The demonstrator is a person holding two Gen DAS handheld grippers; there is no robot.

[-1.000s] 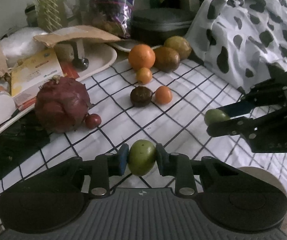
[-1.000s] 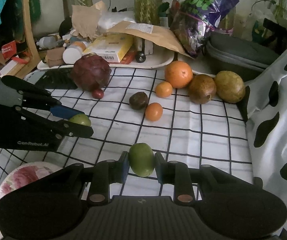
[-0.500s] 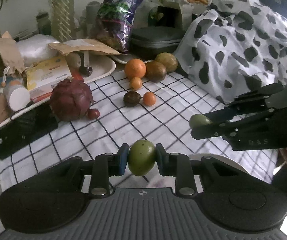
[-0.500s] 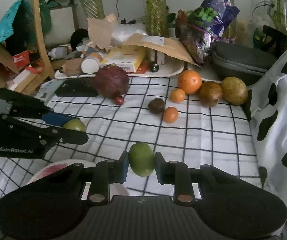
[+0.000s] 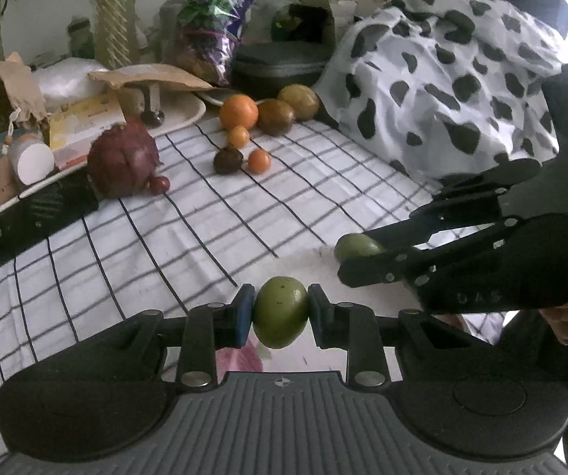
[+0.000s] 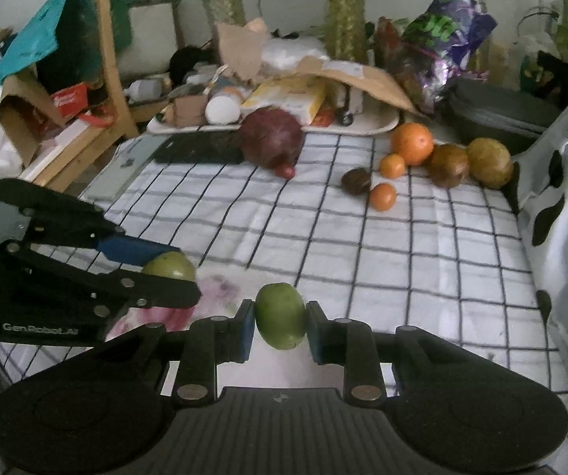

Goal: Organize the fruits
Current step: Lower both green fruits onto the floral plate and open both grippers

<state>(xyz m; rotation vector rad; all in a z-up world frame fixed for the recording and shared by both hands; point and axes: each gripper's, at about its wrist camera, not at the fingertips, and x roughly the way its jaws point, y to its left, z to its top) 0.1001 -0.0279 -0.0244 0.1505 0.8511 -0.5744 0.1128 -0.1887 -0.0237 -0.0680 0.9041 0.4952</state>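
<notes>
Left wrist view: left gripper (image 5: 281,312) clamped on a green fruit (image 5: 281,312), pads squeezing both sides, fruit hung over the white plate (image 5: 363,273) at the near edge of the checked tablecloth (image 5: 212,221). Right gripper (image 5: 357,255) alongside, also clamped on its own green fruit (image 5: 353,246), just above the plate's far rim.

Right wrist view: same pair seen from the other side; right gripper (image 6: 280,326) shut tight on its fruit (image 6: 281,316), left gripper (image 6: 173,281) w/ second fruit (image 6: 170,266) over the plate (image 6: 212,293), floral print showing.

Step in hand, prob.: set both green fruits down on the plate. To do well: lower close to the plate before parting the pads, keep grippers apart so fruits don't knock, release gently, since round smooth skins likely to roll off a shallow rim.

Materials: green fruits smooth, egg-shaped, faint specks, firm-looking. Plate glossy, ceramic-like. Cloth soft, wrinkled, black grid on white. Still unsorted toward the far edge: large orange (image 6: 411,143), two small oranges, dark round fruit (image 6: 356,182), two brownish-yellow round fruits, and a leathery purple-red dragon fruit (image 6: 272,136) w/ small red fruit beside. Cow-print fabric (image 5: 450,79) along the right edge.
</notes>
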